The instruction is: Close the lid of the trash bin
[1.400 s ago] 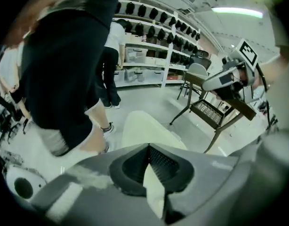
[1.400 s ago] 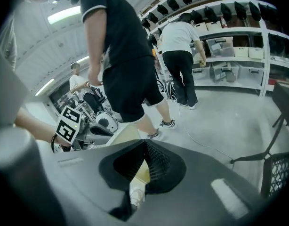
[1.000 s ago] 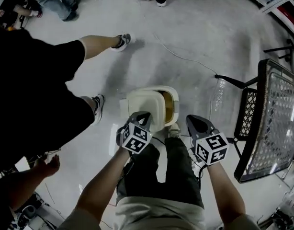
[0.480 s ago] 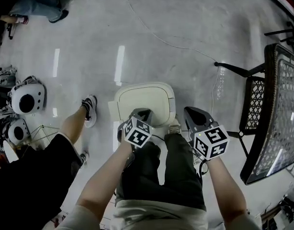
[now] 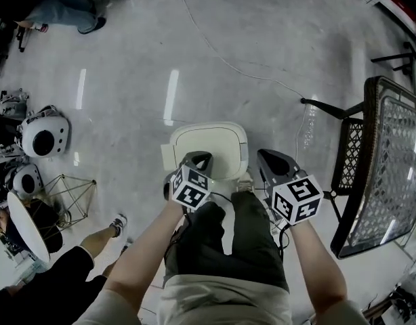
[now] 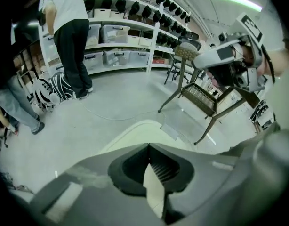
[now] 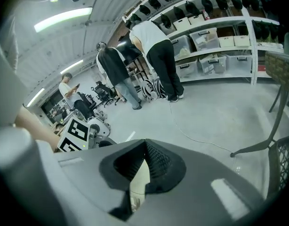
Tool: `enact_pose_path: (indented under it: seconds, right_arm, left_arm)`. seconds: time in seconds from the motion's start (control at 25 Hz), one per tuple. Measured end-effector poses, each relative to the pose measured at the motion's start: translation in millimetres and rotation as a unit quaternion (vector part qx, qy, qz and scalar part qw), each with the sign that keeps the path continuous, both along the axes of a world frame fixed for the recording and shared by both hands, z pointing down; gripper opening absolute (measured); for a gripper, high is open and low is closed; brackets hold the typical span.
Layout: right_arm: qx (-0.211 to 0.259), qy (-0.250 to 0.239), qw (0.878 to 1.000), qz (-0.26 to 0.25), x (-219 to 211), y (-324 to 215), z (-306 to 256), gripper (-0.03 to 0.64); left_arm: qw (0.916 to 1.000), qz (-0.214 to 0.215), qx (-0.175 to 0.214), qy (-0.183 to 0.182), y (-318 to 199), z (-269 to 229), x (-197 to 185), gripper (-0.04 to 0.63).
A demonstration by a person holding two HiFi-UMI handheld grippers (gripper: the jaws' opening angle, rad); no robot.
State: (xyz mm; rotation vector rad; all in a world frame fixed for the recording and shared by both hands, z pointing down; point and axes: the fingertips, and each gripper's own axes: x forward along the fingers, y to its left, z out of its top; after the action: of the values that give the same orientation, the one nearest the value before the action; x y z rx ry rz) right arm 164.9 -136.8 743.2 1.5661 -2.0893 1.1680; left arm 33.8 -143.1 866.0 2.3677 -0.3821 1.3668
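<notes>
Grey left gripper (image 6: pixel 148 146): jaws together at the tips, nothing pinched. The cream sliver in the gap behind the tips is just the lid (image 6: pixel 134 135) seen through it. Right gripper (image 7: pixel 145 142) is the same, tips meeting and empty.

Head view: left gripper (image 5: pixel 196 158) hangs over the near edge of the trash bin (image 5: pixel 206 142). I can't confirm contact. Right gripper (image 5: pixel 268 156) is just beside the bin's right side, off it. The bin sits on the floor (image 5: pixel 262 32) directly in front of the person's feet, with one shoe (image 5: pixel 246 181) at its near right corner.

Handling, my read:
- Lid looks like thin moulded plastic, so light, stiff and smooth. Likely slippery under the pads.
- It's a push job, not a pinch. Closed tips on the flat top panel, straight down.
- Lid already appears to lie flat on the rim, so probably only a seating press is left, if anything.
- Can't tell the hinge side. Pressing mid-panel is the safe choice.
- The bin is probably light, so a sideways shove could slide it.

Writing: no brand or label readable on bin or lid. The only print in view is the square patterns on the marker cubes (image 5: pixel 190 189). Shelves (image 6: pixel 121 41) carry boxes, nothing legible.

Nearby: clear bottle (image 5: pixel 308 131) on the floor, black mesh chair (image 5: pixel 391 161) to the right, cable (image 5: pixel 221 54) well beyond the bin.
</notes>
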Motion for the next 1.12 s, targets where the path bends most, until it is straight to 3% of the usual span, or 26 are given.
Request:
enact_pose_path:
  seconds: [0.28,0.48,0.8,1.12]
  right_arm:
    - [0.028,0.008,0.999,-0.028,-14,-24,-114,0.003]
    - [0.076,0.022,0.995,-0.057,-33,-35,-209,0.003]
    - [0.169,0.03,0.982,-0.08,-61,-47,-358,0.003]
    - [0.282,0.037,0.956,-0.075,-72,-39,-493,0.003]
  left_arm:
    - [0.9945,-0.042,0.06,0.075,-51,-149,3,0.003]
    - [0.9831,-0.062,0.127,0.116,-85,-267,-12,0.003]
    - [0.952,-0.105,0.232,0.169,-112,-450,-55,0.003]
    - [0.9171,-0.137,0.307,0.214,-98,-588,-89,0.003]
